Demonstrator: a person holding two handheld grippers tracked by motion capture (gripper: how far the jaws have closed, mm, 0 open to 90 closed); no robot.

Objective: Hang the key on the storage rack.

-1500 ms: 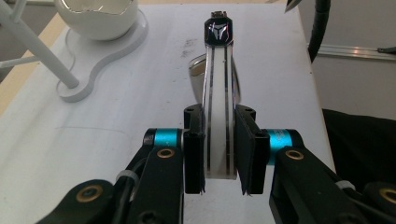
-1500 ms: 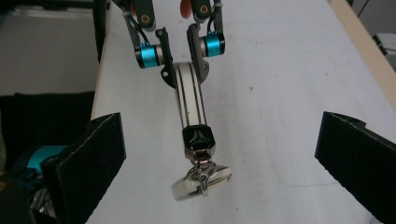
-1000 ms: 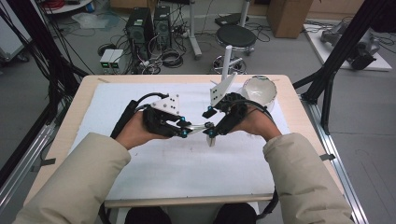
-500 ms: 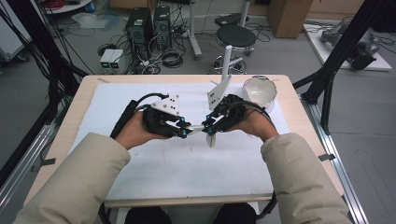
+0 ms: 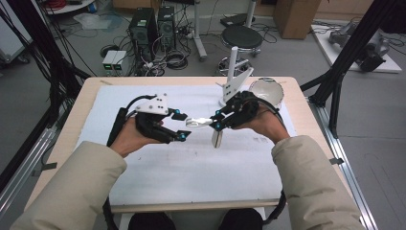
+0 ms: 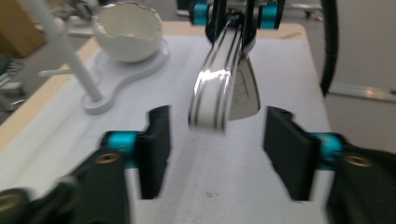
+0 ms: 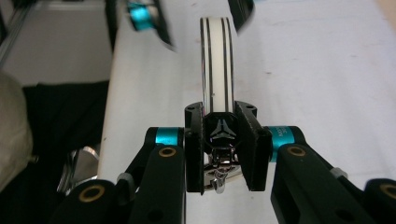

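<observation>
Strap (image 5: pixel 198 120): white, black-striped | right gripper (image 5: pixel 219 120): clamped on its buckle end | left gripper (image 5: pixel 181 126): released, jaws just opened around strap

Grey floor (image 5: pixel 57 91) surrounds a wooden table (image 5: pixel 292 86) covered by a white mat (image 5: pixel 191 167). Beyond the table's far edge stand two black computer towers (image 5: pixel 152 26), tangled cables (image 5: pixel 174 60) and a round black stool (image 5: pixel 242 36). Black frame struts (image 5: pixel 352 48) flank the right edge; a cardboard box (image 5: pixel 292 17) sits behind.
</observation>
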